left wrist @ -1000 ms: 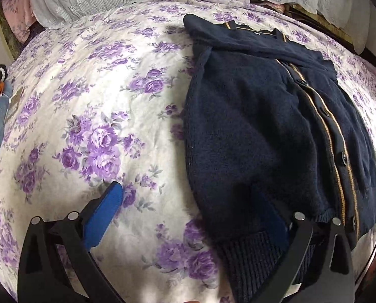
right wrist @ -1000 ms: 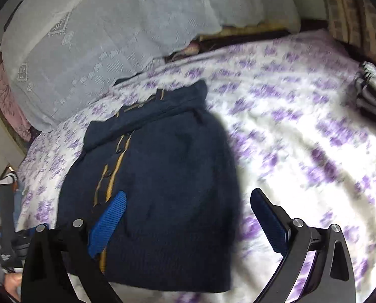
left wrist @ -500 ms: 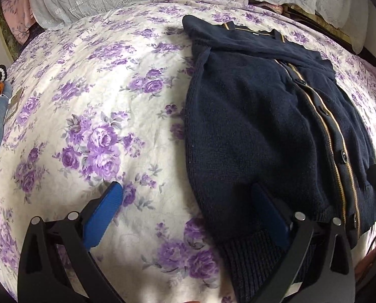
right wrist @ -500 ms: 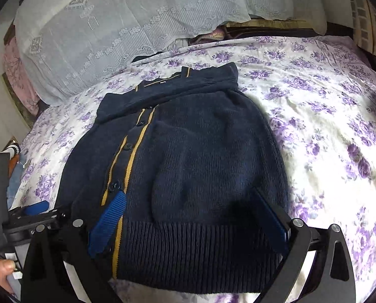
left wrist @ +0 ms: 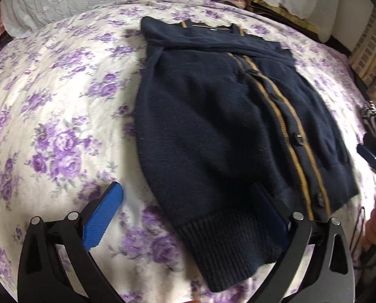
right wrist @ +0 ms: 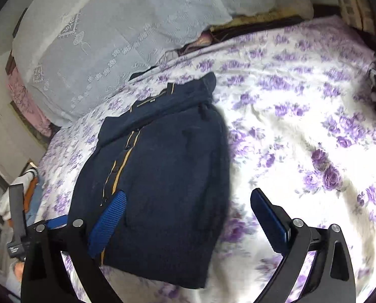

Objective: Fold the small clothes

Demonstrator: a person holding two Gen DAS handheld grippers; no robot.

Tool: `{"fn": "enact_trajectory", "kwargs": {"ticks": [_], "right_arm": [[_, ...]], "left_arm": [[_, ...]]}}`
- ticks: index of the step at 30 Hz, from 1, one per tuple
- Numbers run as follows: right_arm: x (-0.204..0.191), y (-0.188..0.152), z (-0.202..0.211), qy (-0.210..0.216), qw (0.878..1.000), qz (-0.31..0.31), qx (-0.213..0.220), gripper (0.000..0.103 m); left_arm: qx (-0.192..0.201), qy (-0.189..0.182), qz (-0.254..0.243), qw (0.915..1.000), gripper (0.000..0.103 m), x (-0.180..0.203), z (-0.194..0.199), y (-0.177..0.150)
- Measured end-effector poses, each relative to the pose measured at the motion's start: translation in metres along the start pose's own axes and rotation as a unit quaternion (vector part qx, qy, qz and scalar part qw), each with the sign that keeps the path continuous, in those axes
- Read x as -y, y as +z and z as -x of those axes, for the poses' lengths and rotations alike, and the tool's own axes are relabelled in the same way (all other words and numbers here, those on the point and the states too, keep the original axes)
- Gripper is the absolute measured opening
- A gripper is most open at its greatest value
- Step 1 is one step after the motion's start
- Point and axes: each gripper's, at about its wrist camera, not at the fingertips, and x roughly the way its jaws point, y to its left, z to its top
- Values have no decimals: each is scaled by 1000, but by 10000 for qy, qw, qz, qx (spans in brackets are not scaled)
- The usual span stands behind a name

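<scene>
one navy cardigan lies flat on the floral bed, sleeves already folded in, its ribbed hem between the two tongs. both the left tongs and right tongs gape wide and hold nothing. next, i judge, each should pinch a hem corner and carry it toward the collar.
</scene>
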Motion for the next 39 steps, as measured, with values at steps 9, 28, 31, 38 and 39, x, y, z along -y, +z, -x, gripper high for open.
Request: {"fn": "enact_trajectory", "kwargs": {"ticks": [9,28,31,38,39], "right_arm": [[-2,-8,-17,71,9982,247,-536,70],[-3,-20,-27,949,9893,299,-1066,42],[-2,-20,-30,996,9887,244,-1097,42],[1,-21,-16,942,9931,170,-684,13],[2,-19,-14,961,9933,151,-620,13]], "left_arm": [[-134,-343,61,9993,95,-2,-9,6],[-74,-1388,-253,9900,55,-6,0,-10],[-46,-1515,-145,9883,55,-11,-2,-10],[209,-1353,-282,9902,16,-4,3,-6],[313,-1294,-299,9907,15,-4,8,-6]]}}
